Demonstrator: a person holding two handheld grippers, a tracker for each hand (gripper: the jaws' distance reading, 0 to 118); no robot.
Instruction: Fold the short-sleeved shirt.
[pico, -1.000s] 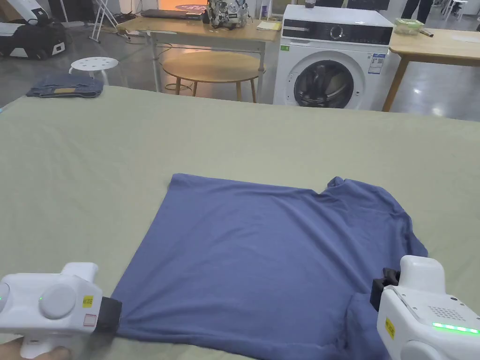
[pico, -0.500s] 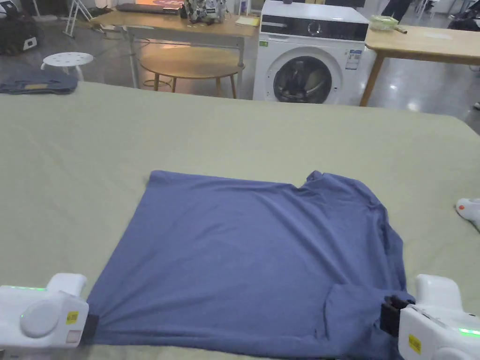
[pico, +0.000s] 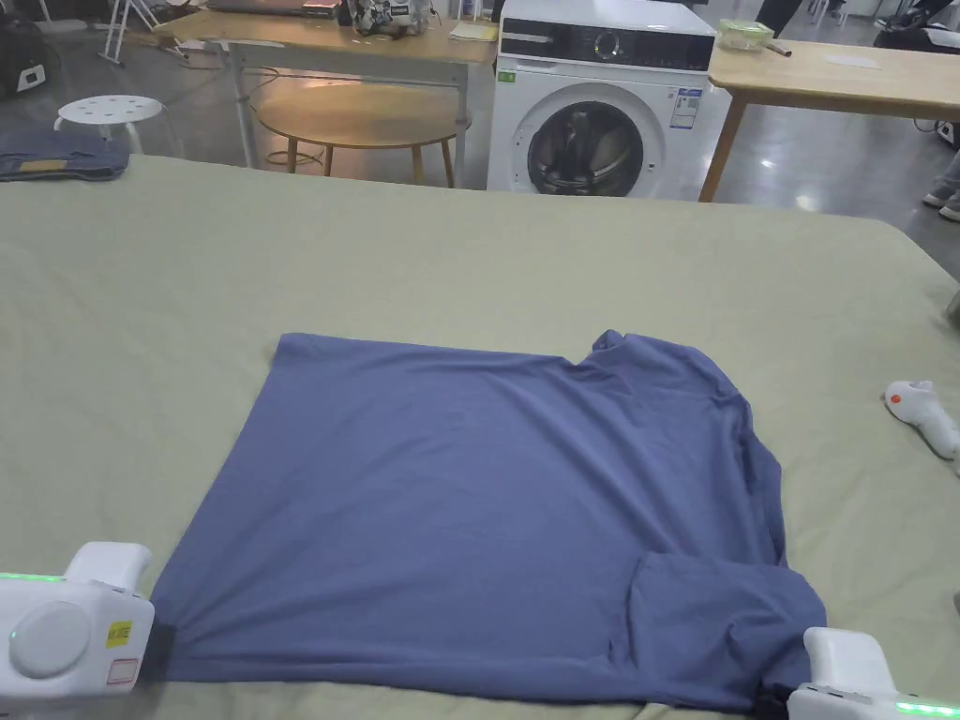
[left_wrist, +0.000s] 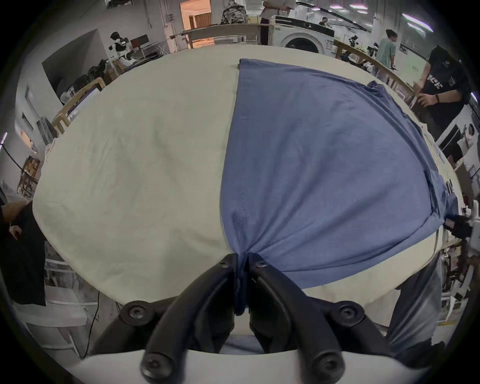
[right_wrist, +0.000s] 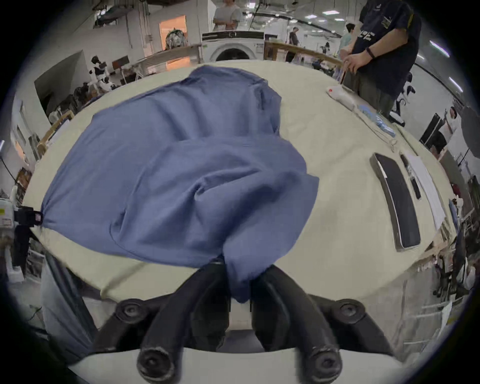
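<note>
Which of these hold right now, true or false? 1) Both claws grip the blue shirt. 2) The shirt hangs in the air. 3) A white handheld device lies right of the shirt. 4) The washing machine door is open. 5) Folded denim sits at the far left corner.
1) True: the left claw pinches the near left corner of the blue shirt, and the right claw pinches the near right corner.
2) False: it lies spread on the green table cover.
3) True: the white handheld device lies apart from the shirt.
4) False: the washing machine has its round door closed.
5) True: the folded denim sits there.
</note>
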